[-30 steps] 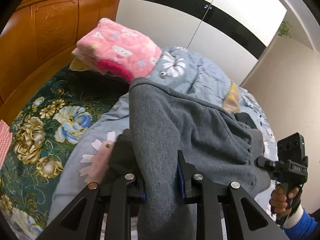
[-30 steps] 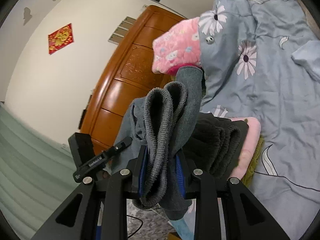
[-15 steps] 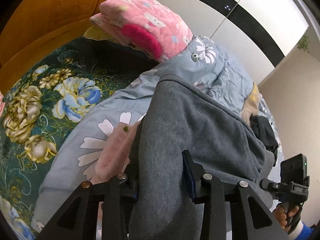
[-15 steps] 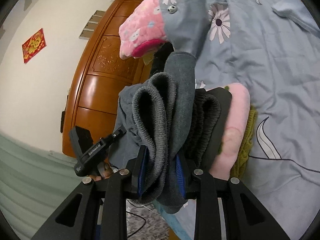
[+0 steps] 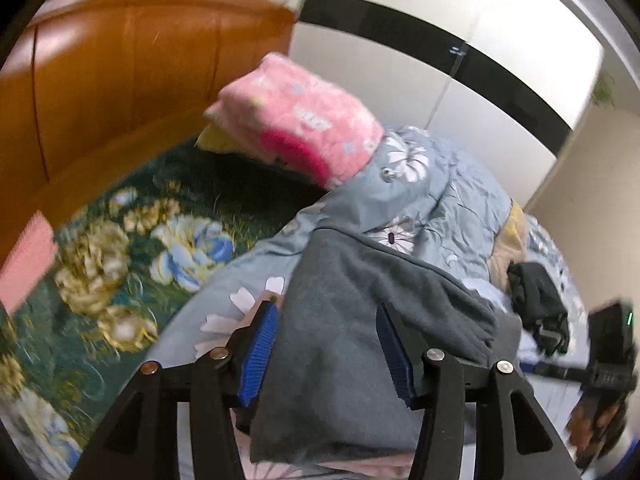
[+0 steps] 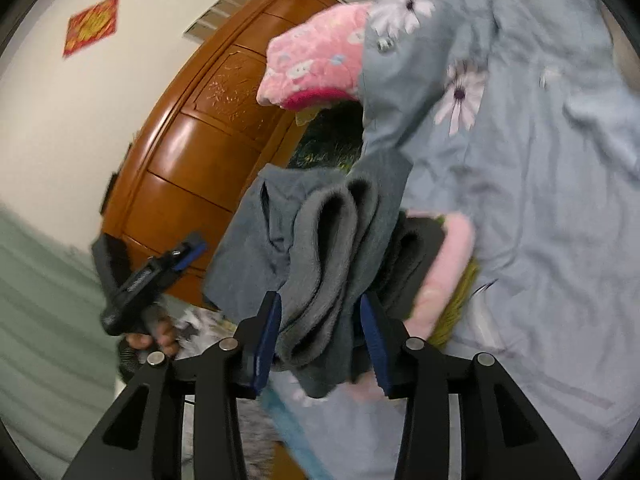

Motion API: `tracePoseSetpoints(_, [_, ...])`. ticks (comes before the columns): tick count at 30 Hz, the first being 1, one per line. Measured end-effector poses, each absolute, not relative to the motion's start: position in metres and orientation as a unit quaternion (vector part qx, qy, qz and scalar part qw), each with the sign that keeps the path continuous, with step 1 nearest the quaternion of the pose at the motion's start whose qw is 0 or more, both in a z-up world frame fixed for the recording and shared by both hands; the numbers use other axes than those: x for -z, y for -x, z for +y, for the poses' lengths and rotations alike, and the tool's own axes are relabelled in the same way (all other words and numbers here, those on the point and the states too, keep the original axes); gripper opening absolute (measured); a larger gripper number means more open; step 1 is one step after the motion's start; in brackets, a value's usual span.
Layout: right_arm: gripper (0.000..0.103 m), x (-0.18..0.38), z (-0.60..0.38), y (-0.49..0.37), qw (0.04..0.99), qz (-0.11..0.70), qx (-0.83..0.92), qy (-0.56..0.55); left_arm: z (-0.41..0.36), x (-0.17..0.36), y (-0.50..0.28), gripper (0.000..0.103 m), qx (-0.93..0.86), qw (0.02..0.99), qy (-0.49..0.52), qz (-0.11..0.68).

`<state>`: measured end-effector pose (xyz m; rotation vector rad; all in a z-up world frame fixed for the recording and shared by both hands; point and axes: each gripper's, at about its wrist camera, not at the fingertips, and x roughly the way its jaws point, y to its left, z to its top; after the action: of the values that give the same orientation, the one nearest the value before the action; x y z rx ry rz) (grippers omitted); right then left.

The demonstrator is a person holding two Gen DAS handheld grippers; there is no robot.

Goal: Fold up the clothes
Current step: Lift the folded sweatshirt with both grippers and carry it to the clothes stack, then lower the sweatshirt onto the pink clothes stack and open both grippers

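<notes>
The grey garment [image 5: 360,344] lay folded thick between the two claws, draped over a stack of other clothes: a dark piece [image 6: 416,256], a pink one [image 6: 448,272] and a bit of olive knit [image 6: 460,308] just right of the right claw [image 6: 320,332]. The left claw [image 5: 326,344] had its blue pads spread wide w/ cloth lying between them, prob. no real pinch left. The right claw's pads sat either side of a bunched, rolled edge of the garment, w/ a visible gap on each side, so its jaws looked parted too, not clamped. Risks, as I judged them: w/ both grips slack the thick folds could spring open or slide off the stack toward the bed edge below the claws; a pad could snag the fleece on pull-back and drag the fold apart; both views were motion-blurred, so a fast withdrawal would've made that worse. Beyond the claws lay the blue flowered quilt [image 5: 432,200], the pink blanket [image 5: 304,120] and the wood headboard [image 5: 120,92].
</notes>
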<state>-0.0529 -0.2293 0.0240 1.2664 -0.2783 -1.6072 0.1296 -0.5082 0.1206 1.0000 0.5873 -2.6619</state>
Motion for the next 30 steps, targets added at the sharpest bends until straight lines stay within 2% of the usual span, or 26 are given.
tracePoseSetpoints(8, [0.042, -0.085, -0.274, 0.052, 0.550, -0.030, 0.700, -0.454, -0.472, -0.118, -0.129, 0.056, 0.923, 0.090, -0.346, 0.142])
tracePoseSetpoints(13, [0.043, -0.064, -0.305, 0.051, 0.532, 0.044, 0.716, -0.450, -0.482, -0.091, -0.130, 0.056, 0.912, 0.094, -0.364, 0.165])
tracePoseSetpoints(21, [0.043, -0.022, -0.305, 0.061, 0.507, 0.033, 0.709, -0.489, -0.489, -0.071, -0.134, 0.056, 0.907, 0.096, -0.361, 0.196])
tracePoseSetpoints(25, [0.043, -0.037, -0.298, 0.057, 0.511, 0.024, 0.711, -0.482, -0.484, -0.081, -0.133, 0.056, 0.905, 0.108, -0.361, 0.198])
tracePoseSetpoints(30, [0.043, -0.053, -0.275, 0.033, 0.520, 0.013, 0.719, -0.461, -0.459, -0.106, -0.141, 0.057, 0.914, 0.124, -0.350, 0.163])
